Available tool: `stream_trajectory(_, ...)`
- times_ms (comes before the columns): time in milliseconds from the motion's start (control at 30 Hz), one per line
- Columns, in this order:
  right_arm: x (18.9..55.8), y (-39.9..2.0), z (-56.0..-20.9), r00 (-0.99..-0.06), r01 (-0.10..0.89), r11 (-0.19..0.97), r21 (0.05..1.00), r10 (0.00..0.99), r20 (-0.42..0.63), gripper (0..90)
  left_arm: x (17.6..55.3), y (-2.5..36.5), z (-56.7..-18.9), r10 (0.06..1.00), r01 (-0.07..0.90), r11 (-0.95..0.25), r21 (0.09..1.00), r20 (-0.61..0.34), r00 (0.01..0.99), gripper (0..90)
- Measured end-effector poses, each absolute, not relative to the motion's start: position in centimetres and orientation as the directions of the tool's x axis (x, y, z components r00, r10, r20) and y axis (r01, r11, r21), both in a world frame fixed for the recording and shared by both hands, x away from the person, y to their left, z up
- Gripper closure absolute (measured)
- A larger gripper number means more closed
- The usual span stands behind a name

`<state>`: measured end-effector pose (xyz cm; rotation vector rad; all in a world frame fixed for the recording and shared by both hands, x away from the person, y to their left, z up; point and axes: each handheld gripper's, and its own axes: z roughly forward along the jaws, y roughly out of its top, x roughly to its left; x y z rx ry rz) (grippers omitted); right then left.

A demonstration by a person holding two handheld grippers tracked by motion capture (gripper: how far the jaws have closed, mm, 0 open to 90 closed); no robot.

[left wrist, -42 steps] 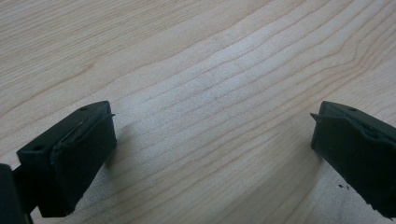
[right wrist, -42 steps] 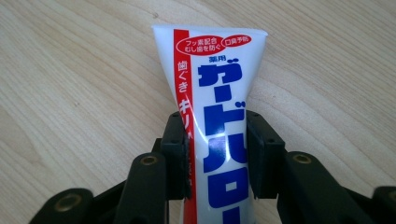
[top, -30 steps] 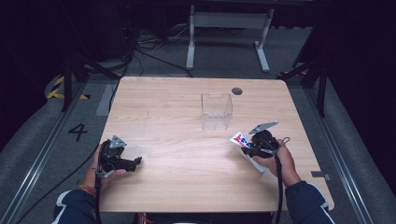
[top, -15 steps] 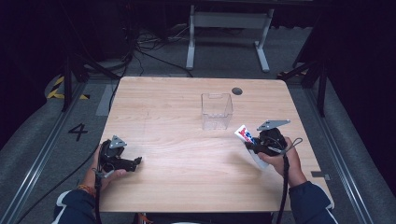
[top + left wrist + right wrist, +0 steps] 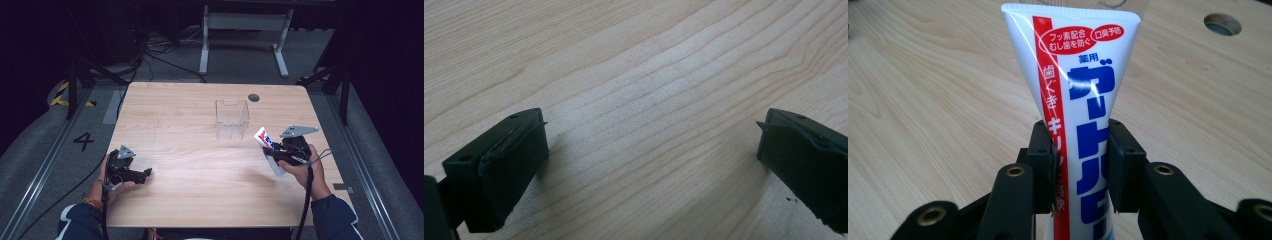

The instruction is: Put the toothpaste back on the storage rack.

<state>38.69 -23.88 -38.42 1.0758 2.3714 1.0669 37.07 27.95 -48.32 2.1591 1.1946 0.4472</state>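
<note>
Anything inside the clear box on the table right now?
The clear box looks empty: its see-through walls show bare table wood inside. The toothpaste tube is clamped in the right gripper, short of the box. In the right gripper view, the tube covers most of the box.

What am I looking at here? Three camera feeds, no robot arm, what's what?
There is no robot: a person sits at a light wooden table and holds a hand-held two-jaw gripper in each hand. The high view looks down from above the person's side. The other two pictures come from cameras riding on each gripper, looking along its black jaws.

The left gripper rests low near the table's left edge, jaws wide open with only bare wood between them. The right gripper is clamped on a white toothpaste tube with a red stripe and blue lettering, its crimped flat end pointing away from the gripper.

On the table stands a small clear plastic open-topped box, and near the far edge is a round dark hole.
</note>
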Motion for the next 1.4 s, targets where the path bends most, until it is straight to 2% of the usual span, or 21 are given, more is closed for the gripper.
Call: stream_trajectory(1400,40.0,-22.8,-34.8,-0.673,0.338,0.337,0.879,0.74,-0.025,69.9,37.1,27.9,-48.3,0.846,0.635,-0.396,0.663,-0.005,0.533,0.4)
